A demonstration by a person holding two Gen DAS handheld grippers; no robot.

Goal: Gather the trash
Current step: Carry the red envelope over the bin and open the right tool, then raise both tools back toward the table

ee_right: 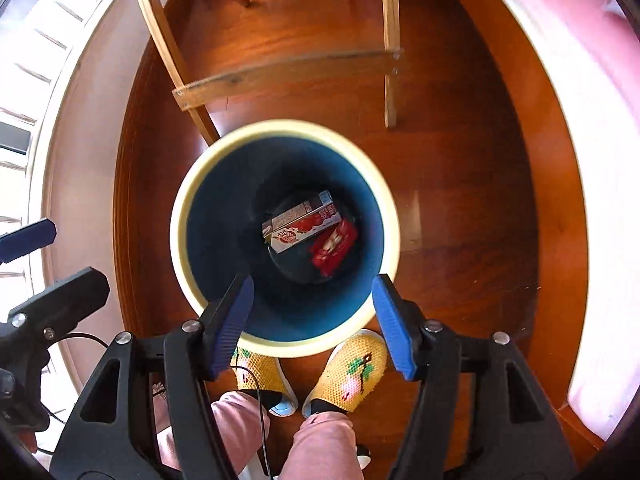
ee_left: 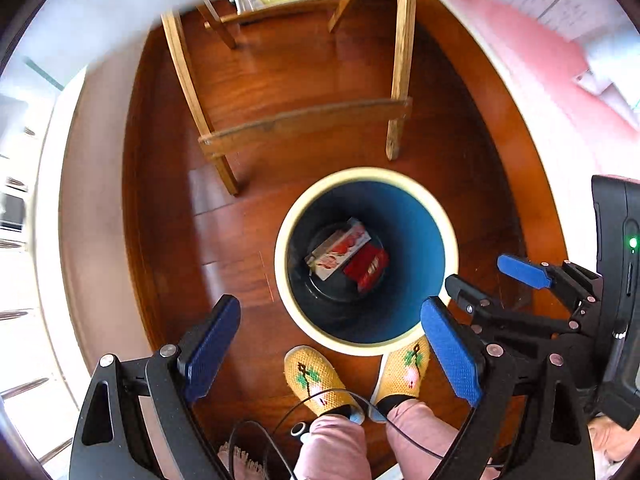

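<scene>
A round bin [ee_left: 420,236] [ee_right: 208,216], blue inside with a cream rim, stands on the wooden floor below both grippers. At its bottom lie a white carton with red fruit print [ee_left: 338,250] [ee_right: 302,226] and a red wrapper [ee_left: 366,266] [ee_right: 334,250]. My left gripper [ee_left: 332,350] points straight down near the bin's near rim, jaws wide open and empty. My right gripper [ee_right: 312,324] hangs over the bin's near edge, also open with nothing between its blue pads. In the left wrist view the right gripper [ee_left: 480,284] shows at the right of the bin.
A wooden chair's legs and crossbar [ee_left: 304,124] [ee_right: 288,76] stand just beyond the bin. A person's feet in yellow knitted slippers [ee_left: 316,380] [ee_right: 352,372] and pink trouser legs are beside the bin's near side. A pink surface [ee_left: 552,80] lies at right.
</scene>
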